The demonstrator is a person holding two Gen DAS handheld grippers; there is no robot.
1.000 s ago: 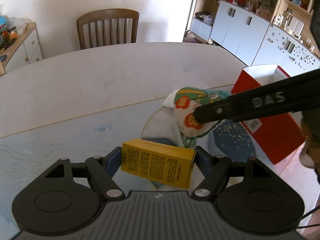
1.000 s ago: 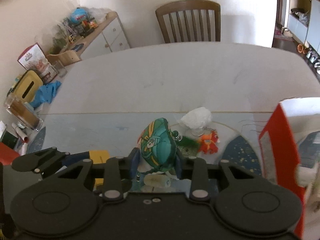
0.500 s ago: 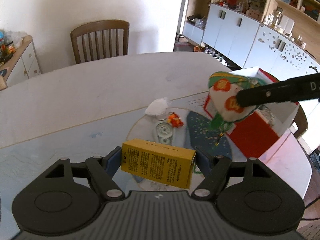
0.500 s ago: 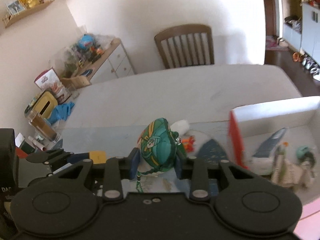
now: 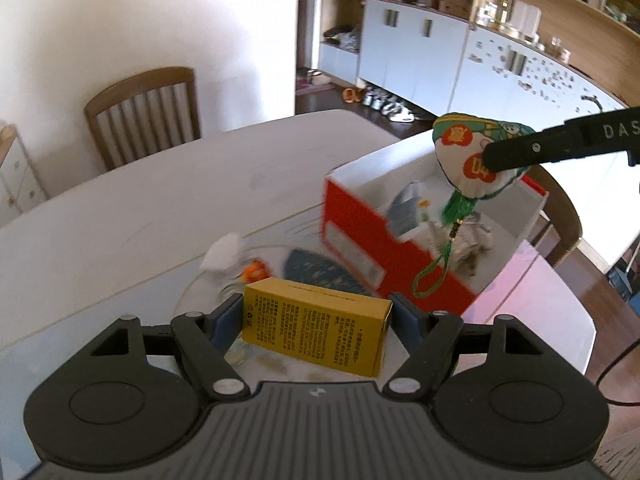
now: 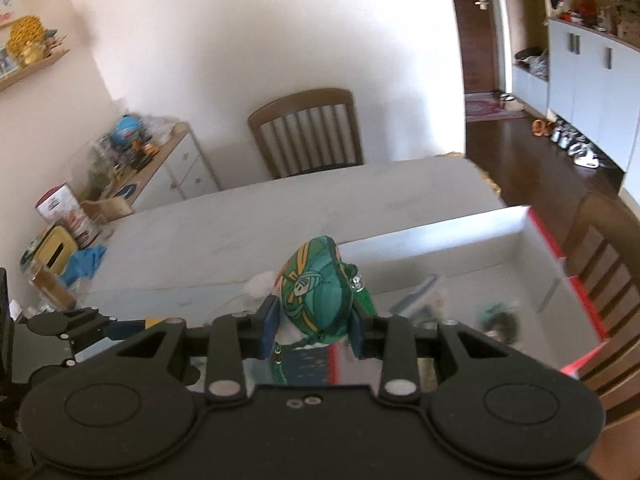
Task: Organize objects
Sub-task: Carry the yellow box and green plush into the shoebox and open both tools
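With its fingers clamped on the embroidered sachet [image 5: 472, 160], the right gripper [image 6: 316, 328] hangs over the red storage box [image 5: 360, 232], nearer it than the left gripper [image 5: 318, 320], clamped across the yellow carton [image 5: 316, 330] short of the box's near wall.

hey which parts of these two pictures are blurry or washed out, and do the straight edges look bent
Left wrist view: the yellow box in the left tongs is sharp, the tissue and red box smear with motion, the cabinet line bows. Right wrist view: the green pouch in the right tongs is crisp, the red box's contents blur, the wall is washed out.
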